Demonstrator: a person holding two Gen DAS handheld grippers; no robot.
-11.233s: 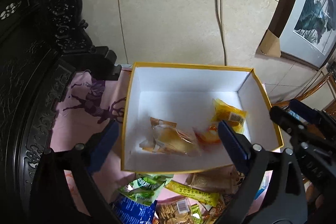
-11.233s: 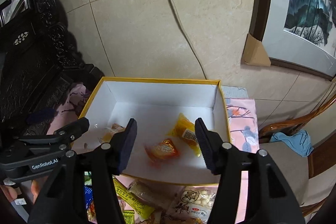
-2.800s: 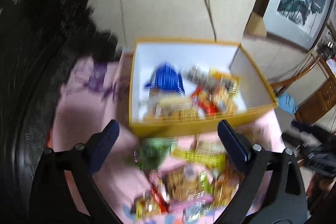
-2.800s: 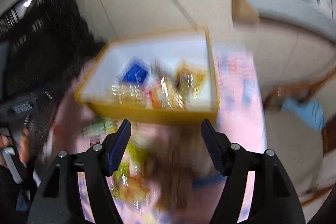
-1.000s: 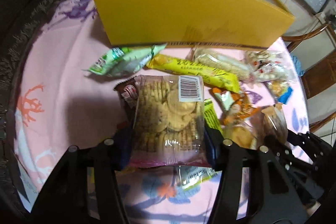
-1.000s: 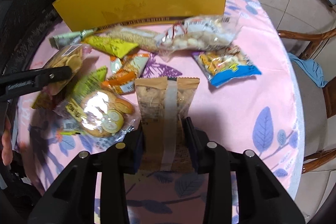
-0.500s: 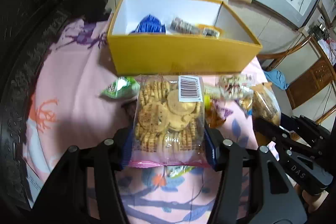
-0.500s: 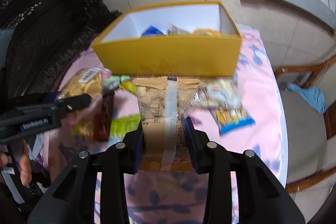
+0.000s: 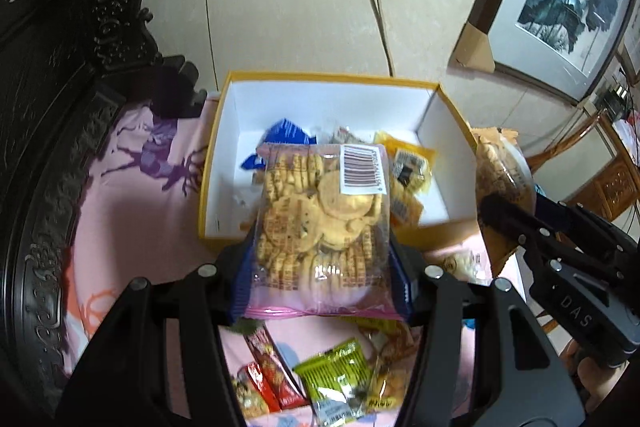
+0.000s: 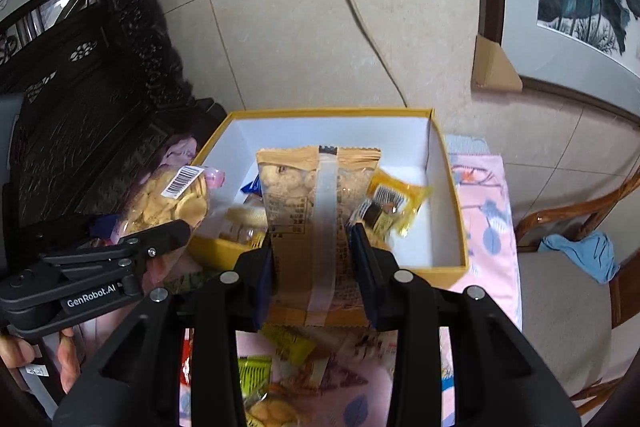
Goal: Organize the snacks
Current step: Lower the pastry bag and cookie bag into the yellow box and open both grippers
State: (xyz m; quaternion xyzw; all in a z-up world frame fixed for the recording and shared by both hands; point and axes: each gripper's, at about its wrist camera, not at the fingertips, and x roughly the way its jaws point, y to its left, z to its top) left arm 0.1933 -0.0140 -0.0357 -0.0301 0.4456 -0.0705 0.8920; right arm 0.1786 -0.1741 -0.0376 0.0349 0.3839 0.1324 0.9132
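Both claws were loaded over the yellow box (image 9: pixel 448 115): the left claw (image 9: pixel 320 263) was clamped on a clear bag of cookies (image 9: pixel 324 227), the right claw (image 10: pixel 314 259) clamped on a tan biscuit packet (image 10: pixel 316 211). Best handled, I judged, by carrying each pack past the near wall, lowering over bare white floor at the box's far side, then letting go one at a time so the claws don't collide. The held bags blocked most of the box's contents; a blue packet (image 9: pixel 286 135) and an orange packet (image 10: pixel 394 203) peeked out. Loose snacks (image 9: pixel 336 379) on the table (image 9: pixel 120 219) were partly cut off below, and the labels were unreadable.
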